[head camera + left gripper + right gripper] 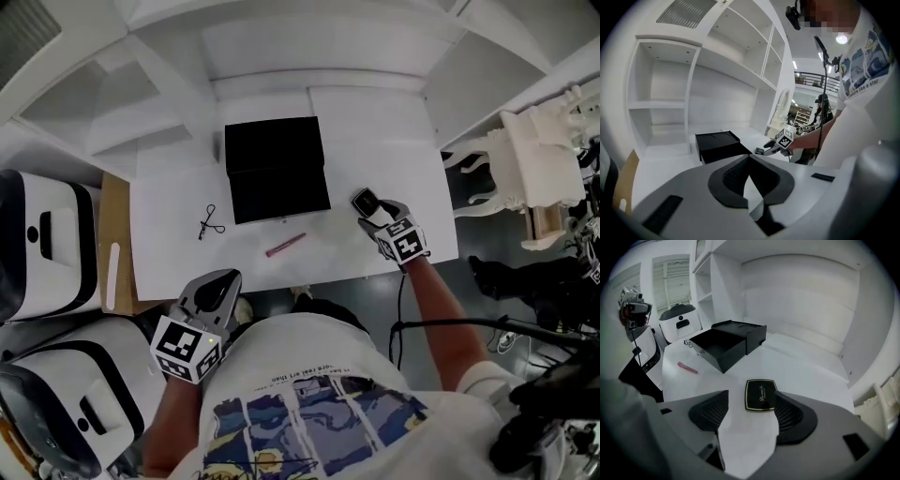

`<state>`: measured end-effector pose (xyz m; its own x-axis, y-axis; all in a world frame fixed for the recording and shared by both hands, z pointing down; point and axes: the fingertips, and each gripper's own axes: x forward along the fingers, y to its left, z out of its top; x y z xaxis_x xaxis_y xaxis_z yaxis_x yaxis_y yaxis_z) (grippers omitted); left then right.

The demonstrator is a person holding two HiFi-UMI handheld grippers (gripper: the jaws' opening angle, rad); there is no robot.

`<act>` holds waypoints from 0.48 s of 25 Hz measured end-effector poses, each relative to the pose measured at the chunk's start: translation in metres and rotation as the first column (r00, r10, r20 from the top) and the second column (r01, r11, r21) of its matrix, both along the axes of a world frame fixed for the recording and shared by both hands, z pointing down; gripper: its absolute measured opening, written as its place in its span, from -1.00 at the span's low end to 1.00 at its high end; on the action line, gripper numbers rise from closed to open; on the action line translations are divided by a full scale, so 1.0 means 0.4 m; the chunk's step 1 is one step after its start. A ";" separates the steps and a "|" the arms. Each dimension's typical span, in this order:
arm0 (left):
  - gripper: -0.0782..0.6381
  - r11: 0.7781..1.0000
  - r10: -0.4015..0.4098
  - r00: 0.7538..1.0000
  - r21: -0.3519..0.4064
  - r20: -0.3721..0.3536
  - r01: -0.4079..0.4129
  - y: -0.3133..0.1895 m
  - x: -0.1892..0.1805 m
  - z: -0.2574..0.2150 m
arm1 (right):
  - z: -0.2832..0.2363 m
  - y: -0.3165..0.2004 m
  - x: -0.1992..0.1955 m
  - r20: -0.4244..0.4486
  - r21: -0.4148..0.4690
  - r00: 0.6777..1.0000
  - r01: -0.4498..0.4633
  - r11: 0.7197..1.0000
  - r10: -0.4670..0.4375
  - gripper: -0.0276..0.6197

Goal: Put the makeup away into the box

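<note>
White built-in shelving point(281, 37) fills the top of the head view, and below it lies a flat white surface point(394, 141). Two white-and-black rounded machines point(47, 244) stand at the left edge of the frame. A carved white piece of furniture point(534, 159) stands at the upper right.

Near the middle of the surface sits a black rectangular box point(277, 169). Its drawer is pulled out towards the person, and what I can see of the inside is dark.

The left claw point(225, 281) hangs at the lower left of the frame, just off the near edge of the surface. Its own view shows the tips together, with nothing between them.

The right claw point(375, 214) points down at the surface to the right of the box. Its jaws stand wide apart and grip nothing.

A small square black compact with a gold rim and gold lettering point(760, 394) lies flat on the surface at the tips of the right claw. It sits close against the right-hand pad and well clear of the left-hand one.

A slim pink stick point(285, 245) lies on the surface just below the box. A thin black wire eyelash curler point(210, 222) lies to the left of the box, apart from everything else.
</note>
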<state>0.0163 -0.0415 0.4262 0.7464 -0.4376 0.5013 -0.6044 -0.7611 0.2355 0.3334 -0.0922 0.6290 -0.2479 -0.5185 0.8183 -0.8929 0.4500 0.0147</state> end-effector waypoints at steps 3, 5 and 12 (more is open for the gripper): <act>-0.74 1.000 -0.031 0.999 0.002 0.019 0.031 -0.009 0.016 -0.001 | 0.029 -0.030 0.008 -0.003 -0.022 0.999 0.033 0.999 -0.033 0.05; -0.74 0.999 -0.050 0.998 0.001 0.031 0.050 -0.011 0.023 0.001 | 0.048 -0.045 0.016 -0.010 -0.044 0.999 0.047 0.998 -0.048 0.06; -0.74 0.994 -0.106 0.993 -0.012 0.050 0.107 -0.010 0.024 0.009 | 0.093 -0.064 0.011 0.008 -0.130 0.993 0.119 0.984 -0.119 0.06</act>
